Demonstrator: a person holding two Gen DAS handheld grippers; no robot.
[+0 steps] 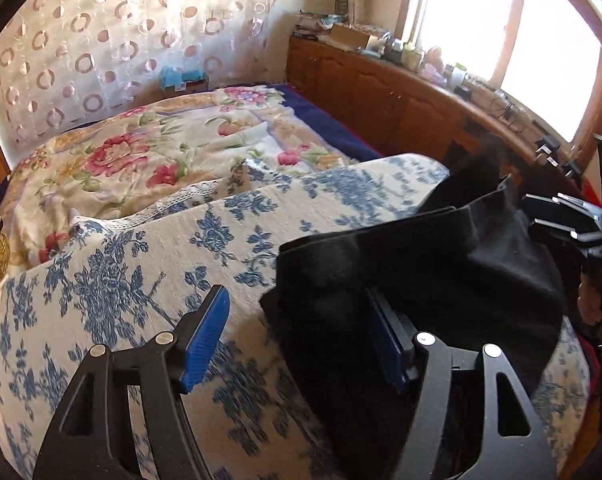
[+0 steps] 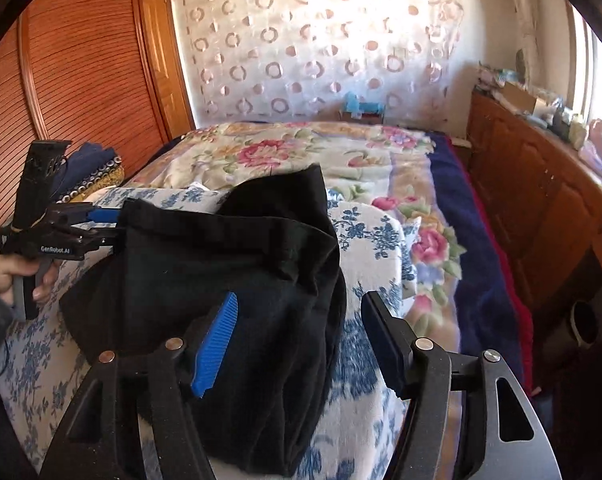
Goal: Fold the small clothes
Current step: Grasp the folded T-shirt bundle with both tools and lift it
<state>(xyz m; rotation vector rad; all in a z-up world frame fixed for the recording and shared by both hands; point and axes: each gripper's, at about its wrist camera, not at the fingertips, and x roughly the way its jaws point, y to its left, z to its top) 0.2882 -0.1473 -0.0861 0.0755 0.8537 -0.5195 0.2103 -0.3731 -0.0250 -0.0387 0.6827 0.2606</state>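
Observation:
A black garment (image 1: 421, 272) lies bunched on a blue-flowered white cushion (image 1: 141, 280); it also shows in the right wrist view (image 2: 229, 264). My left gripper (image 1: 301, 340) is open, its jaws wide apart; the garment's left edge lies between them, against the right pad. In the right wrist view the left gripper (image 2: 101, 220) sits at the garment's left edge. My right gripper (image 2: 297, 344) is open, over the garment's near right part, its left pad (image 2: 215, 352) resting on the cloth. It shows at the right in the left wrist view (image 1: 569, 220).
The cushion (image 2: 377, 240) rests on a bed with a flowered blanket (image 2: 301, 152) and a dark blue cover (image 2: 473, 240). A wooden cabinet (image 2: 541, 192) with clutter runs along the right under a window. A wooden wardrobe (image 2: 81, 80) stands left.

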